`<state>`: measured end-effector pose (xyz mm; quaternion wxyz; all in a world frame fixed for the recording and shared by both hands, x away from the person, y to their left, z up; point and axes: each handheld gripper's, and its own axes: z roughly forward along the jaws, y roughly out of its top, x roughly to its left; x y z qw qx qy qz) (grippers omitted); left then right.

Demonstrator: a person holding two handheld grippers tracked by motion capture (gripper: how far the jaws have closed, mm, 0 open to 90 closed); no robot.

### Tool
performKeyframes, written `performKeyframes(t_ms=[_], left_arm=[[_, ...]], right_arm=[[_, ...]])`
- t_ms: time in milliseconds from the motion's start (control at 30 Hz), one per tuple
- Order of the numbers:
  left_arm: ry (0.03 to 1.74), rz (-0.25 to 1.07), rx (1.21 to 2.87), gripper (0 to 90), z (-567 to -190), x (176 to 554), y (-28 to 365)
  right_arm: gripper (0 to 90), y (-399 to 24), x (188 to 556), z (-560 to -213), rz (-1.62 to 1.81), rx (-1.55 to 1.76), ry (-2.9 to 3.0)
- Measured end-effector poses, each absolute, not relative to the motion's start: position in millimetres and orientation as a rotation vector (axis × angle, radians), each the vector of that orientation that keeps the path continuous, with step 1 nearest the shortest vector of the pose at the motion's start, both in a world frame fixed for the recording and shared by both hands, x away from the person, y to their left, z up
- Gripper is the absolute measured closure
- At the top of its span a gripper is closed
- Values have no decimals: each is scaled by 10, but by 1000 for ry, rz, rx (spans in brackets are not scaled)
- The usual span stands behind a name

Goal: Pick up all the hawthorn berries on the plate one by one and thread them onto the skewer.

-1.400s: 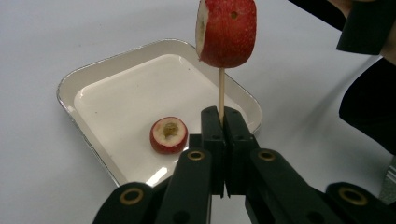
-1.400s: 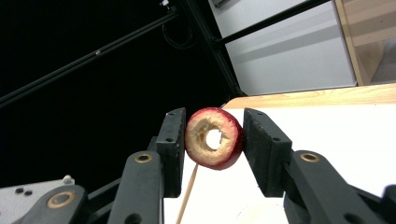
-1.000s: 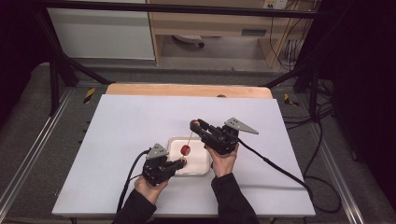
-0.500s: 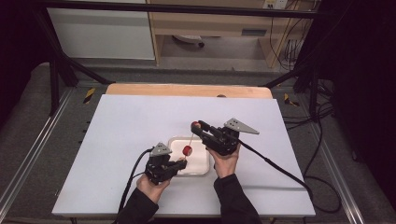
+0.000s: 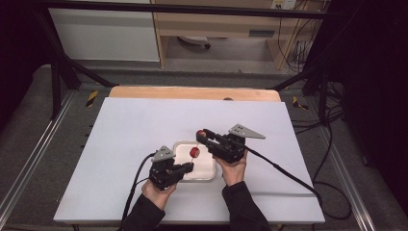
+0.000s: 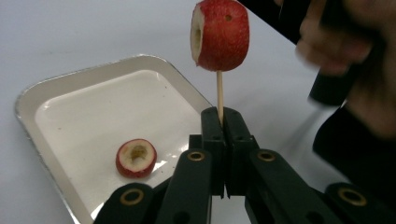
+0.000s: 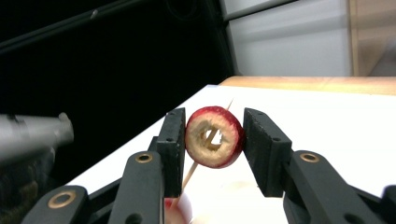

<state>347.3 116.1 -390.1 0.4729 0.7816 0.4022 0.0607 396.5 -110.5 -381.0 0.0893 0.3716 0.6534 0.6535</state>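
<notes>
My left gripper (image 5: 189,166) (image 6: 223,114) is shut on the lower end of a thin wooden skewer (image 6: 219,91) that stands upright over a white tray (image 5: 206,169) (image 6: 88,107). A red cored fruit piece (image 6: 219,35) (image 5: 194,152) is threaded on the skewer. Just beyond it, my right gripper (image 5: 201,134) (image 7: 212,126) is shut on a second red cored fruit ring (image 7: 215,136). The skewer (image 7: 189,175) tip passes through that ring's hole. A third cored piece (image 6: 136,157) lies in the tray.
The tray sits near the front middle of a white table (image 5: 144,130), with a wooden strip (image 5: 192,92) along its far edge. Black frame posts (image 5: 57,67) and cables (image 5: 288,173) flank the table. A person's hands (image 5: 233,171) hold both grippers.
</notes>
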Motion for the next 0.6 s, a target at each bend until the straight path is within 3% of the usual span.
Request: performKeyframes(t_ms=[600], left_arm=[[976,222,1945,890,-4015,3512,1106]], right_arm=[[614,-1114,3937,-3847,1899,1147,1946]])
